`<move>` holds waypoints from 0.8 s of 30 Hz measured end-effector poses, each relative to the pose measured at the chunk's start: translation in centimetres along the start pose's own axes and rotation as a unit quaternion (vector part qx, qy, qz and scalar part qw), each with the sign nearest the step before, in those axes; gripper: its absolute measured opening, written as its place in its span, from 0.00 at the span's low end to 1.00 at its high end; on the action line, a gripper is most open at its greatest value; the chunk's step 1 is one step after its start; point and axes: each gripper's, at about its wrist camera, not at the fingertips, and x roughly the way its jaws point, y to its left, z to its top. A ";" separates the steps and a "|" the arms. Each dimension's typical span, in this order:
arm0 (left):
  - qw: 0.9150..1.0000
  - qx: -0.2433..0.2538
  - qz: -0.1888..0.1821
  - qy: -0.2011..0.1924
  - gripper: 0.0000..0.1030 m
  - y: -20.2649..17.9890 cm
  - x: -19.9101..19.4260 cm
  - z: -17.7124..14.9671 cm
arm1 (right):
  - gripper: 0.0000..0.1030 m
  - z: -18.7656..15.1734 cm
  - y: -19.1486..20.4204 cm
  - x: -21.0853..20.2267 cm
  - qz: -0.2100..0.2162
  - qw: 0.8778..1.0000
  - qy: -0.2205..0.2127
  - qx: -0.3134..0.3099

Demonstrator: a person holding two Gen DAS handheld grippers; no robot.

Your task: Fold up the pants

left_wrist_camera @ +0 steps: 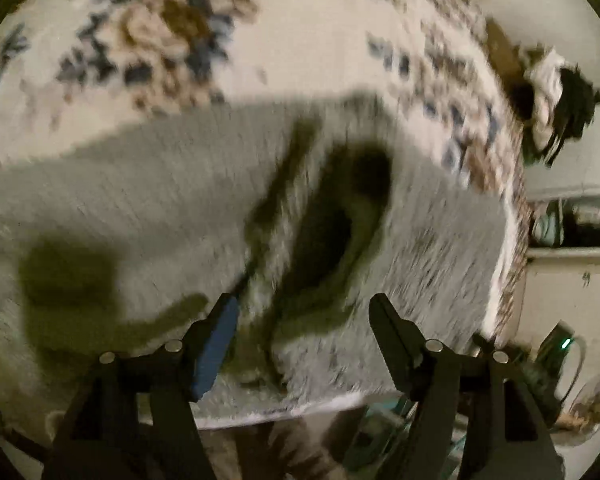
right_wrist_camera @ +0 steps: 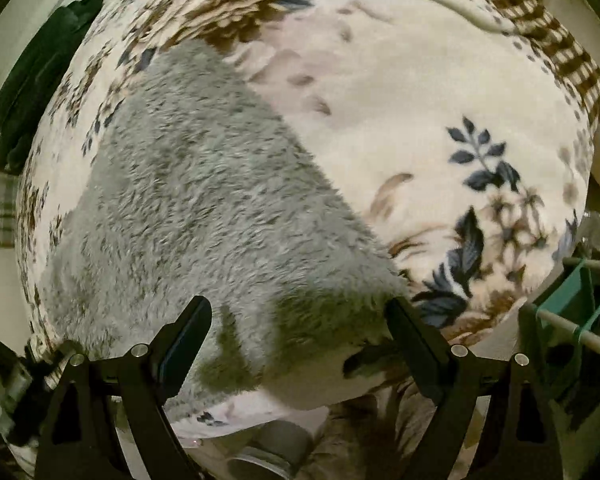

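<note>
The pants are grey and fuzzy and lie spread on a floral blanket. In the left wrist view they fill the middle, with a raised fold and a dark opening just ahead of my left gripper, which is open and empty above them. In the right wrist view the pants run from upper left to the near edge. My right gripper is open and empty just over their near end.
The blanket covers a bed whose edge curves along the right. Clothes are piled at the far right. A dark garment lies at the left edge. A green drying rack stands on the right.
</note>
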 end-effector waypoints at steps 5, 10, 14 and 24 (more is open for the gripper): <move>0.998 0.054 0.037 0.012 0.02 -2.2 2.1 -2.4 | 0.89 0.1 0.1 0.6 -0.010 1.000 0.008 -0.011; 0.996 0.071 0.043 -0.038 0.03 -3.1 0.5 -2.2 | 0.89 0.2 -0.2 1.3 -0.013 1.000 0.012 -0.013; 0.994 0.061 0.056 -0.073 0.02 -2.2 -1.5 -1.0 | 0.89 0.2 -0.7 1.5 -0.010 1.000 0.012 -0.011; 0.999 -0.039 -0.002 -0.022 0.27 1.0 -1.5 -2.2 | 0.89 1.1 -1.5 0.9 0.003 1.000 0.012 -0.002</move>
